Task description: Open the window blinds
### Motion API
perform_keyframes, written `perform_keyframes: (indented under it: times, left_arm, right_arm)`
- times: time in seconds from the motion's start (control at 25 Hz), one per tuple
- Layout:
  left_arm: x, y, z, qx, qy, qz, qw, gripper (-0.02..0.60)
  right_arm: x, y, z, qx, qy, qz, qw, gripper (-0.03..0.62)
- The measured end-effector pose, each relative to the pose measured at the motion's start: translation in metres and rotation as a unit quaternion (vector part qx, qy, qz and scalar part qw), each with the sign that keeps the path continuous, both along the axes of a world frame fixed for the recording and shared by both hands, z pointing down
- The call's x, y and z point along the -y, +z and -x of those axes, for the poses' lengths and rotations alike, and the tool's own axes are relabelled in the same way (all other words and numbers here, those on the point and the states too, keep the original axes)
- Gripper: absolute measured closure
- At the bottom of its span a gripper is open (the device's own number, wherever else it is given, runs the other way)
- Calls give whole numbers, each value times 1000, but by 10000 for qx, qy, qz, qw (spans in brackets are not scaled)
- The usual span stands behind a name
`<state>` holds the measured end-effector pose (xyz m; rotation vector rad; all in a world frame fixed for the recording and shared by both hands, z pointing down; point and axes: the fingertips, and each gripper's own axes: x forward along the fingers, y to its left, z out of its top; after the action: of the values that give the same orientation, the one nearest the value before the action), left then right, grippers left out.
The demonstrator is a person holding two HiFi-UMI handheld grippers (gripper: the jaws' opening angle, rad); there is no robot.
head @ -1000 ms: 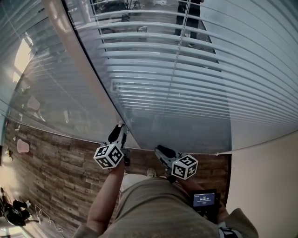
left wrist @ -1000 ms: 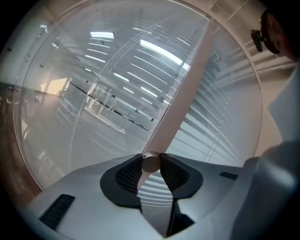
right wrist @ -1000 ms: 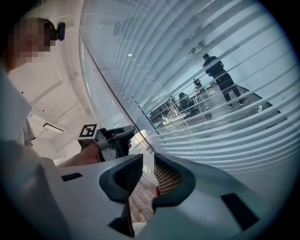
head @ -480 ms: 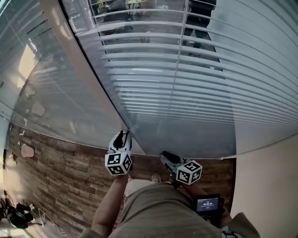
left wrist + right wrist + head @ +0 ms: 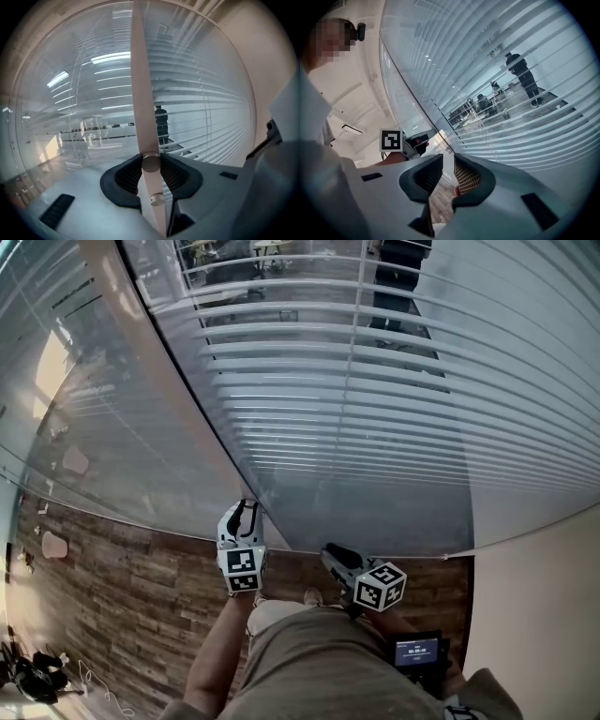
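left gripper [image 5: 151, 165] is clamped on the tilt wand [image 5: 140, 93] at the left edge of the blinds [image 5: 375, 409]; slats look half tilted, so more twisting seems needed; right gripper [image 5: 444, 171] empty, jaws apart

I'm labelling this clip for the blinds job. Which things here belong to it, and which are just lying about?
Part of the job:
window blinds
tilt wand
left gripper, clamped on the wand
right gripper, open and empty

Just about:
dark heap on the wooden floor
small screen device at the person's waist
person beyond the glass
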<state>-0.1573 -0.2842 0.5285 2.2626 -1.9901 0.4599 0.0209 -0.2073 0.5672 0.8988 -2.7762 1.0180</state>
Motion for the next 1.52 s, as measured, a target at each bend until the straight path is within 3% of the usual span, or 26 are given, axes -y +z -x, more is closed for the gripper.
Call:
perform_keyframes:
  times: [0.28,0.6,1.36,1.52]
  left_arm:
    - [2,-1,-1,1124,-139,-15,9936,446]
    - [1,-3,-4,2367,-99,-131,9714,446]
    - [1,-4,-9,3643,327,-181,9306,446]
    - [1,-3,-10,3922,390,-228,9188,446]
  right_arm:
    - [0,-5,-2,-26,10,12,10000,513]
    - [0,-7,0,-8,-13,17,10000,513]
    - [3,-5,1,-8,-19,89,10000,514]
    - [3,-4,3,-31,-48,86,9999,514]
